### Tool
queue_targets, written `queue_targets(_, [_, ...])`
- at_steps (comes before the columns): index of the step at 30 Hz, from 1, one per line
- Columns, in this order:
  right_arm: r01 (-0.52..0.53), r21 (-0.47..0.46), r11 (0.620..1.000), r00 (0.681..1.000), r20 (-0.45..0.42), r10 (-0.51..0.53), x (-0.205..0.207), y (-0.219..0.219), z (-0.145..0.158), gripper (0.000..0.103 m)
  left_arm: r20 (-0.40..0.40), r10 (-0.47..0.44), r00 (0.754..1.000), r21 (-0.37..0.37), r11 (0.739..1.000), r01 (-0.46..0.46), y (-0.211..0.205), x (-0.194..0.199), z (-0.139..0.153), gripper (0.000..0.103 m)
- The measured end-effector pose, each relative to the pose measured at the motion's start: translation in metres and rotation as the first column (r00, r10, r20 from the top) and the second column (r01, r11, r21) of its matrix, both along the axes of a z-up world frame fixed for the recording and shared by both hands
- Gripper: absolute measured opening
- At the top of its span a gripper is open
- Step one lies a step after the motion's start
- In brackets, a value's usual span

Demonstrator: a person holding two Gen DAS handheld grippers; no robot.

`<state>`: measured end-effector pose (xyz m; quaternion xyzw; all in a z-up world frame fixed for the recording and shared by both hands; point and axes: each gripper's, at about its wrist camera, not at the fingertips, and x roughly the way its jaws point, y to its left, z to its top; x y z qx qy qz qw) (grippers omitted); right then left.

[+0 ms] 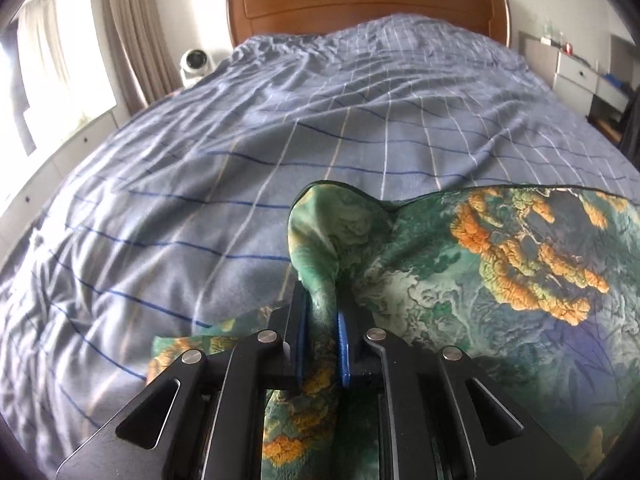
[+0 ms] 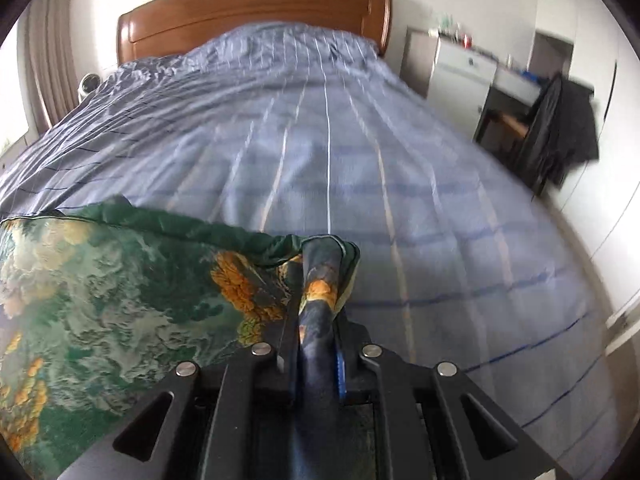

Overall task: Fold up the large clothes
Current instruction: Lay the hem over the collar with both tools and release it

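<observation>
Bedroom w/ a wooden headboard (image 1: 366, 0); bed (image 1: 240, 152) wears a blue checked cover. You've got the green printed cloth (image 1: 500, 272) held up near the foot end, its edge strung between both claws. Left claw (image 1: 322, 312) is clamped on one bunched corner, right claw (image 2: 316, 320) on the other. Risk: thin bunched grip, so a hard tug or uneven lift could slip a corner & skew the fold.

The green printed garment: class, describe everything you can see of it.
The green printed garment looks like thin, silky fabric with orange and pale cloud-like patterns and a dark hem. The left gripper and right gripper each pinch a bunched corner, its top edge stretched between them above the blue checked bedspread.
</observation>
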<state>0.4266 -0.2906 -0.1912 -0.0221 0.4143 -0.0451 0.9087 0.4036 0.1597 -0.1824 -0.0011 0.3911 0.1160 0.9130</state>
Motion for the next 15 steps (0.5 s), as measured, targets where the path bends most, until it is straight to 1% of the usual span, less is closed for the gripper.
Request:
queue_targets(2, [0.012,0.02,1.0,1.0,0.002,-0.012,0.001,-0.002,-0.007,0.013,-0.001,0.001,1.0,-0.017,1.0,-0.001,0.002,0.001,-0.004,0.012])
queue_targets(5, [0.016,0.038,0.999,1.0,-0.013,-0.016,0.004,-0.004,-0.012,0.013,-0.006,-0.002,1.0,-0.019,1.0,0.001,-0.003,0.002,-0.006,0.014])
queue_targets(7, [0.019,0.055,0.998,1.0,-0.018,-0.018,0.008,-0.004,-0.016,0.013,-0.009,-0.002,1.0,-0.032,0.999,0.002,-0.003,0.003,-0.005,0.016])
queue_targets(8, [0.018,0.068,0.998,1.0,-0.019,-0.017,0.008,-0.005,-0.016,0.014,-0.012,0.0,1.0,-0.034,0.999,-0.001,-0.004,0.003,-0.004,0.019])
queue_targets(10, [0.016,0.102,0.995,0.999,-0.029,-0.013,0.009,-0.01,-0.015,0.017,-0.024,0.021,0.999,-0.024,0.999,-0.022,-0.005,0.002,0.001,0.032])
queue_targets(11, [0.016,0.115,0.993,0.999,-0.031,-0.012,0.009,-0.011,-0.015,0.018,-0.032,0.034,0.999,-0.014,0.999,-0.034,-0.003,0.001,0.005,0.048])
queue_targets(12, [0.014,0.139,0.99,0.999,-0.04,-0.008,0.01,-0.014,-0.013,0.02,-0.043,0.048,0.998,-0.006,0.999,-0.048,-0.002,0.002,0.012,0.068])
queue_targets(13, [0.015,0.16,0.987,0.999,-0.049,-0.007,0.011,-0.018,-0.011,0.021,-0.046,0.056,0.997,-0.009,0.998,-0.056,0.001,0.0,0.018,0.077])
queue_targets(14, [0.018,0.18,0.983,0.998,-0.058,-0.008,0.012,-0.022,-0.008,0.025,-0.031,0.06,0.998,-0.032,0.998,-0.061,0.005,-0.004,0.029,0.086])
queue_targets(15, [0.031,0.203,0.979,0.997,-0.069,-0.018,0.012,-0.028,-0.003,0.035,-0.012,0.055,0.998,-0.064,0.996,-0.056,0.01,-0.009,0.039,0.09])
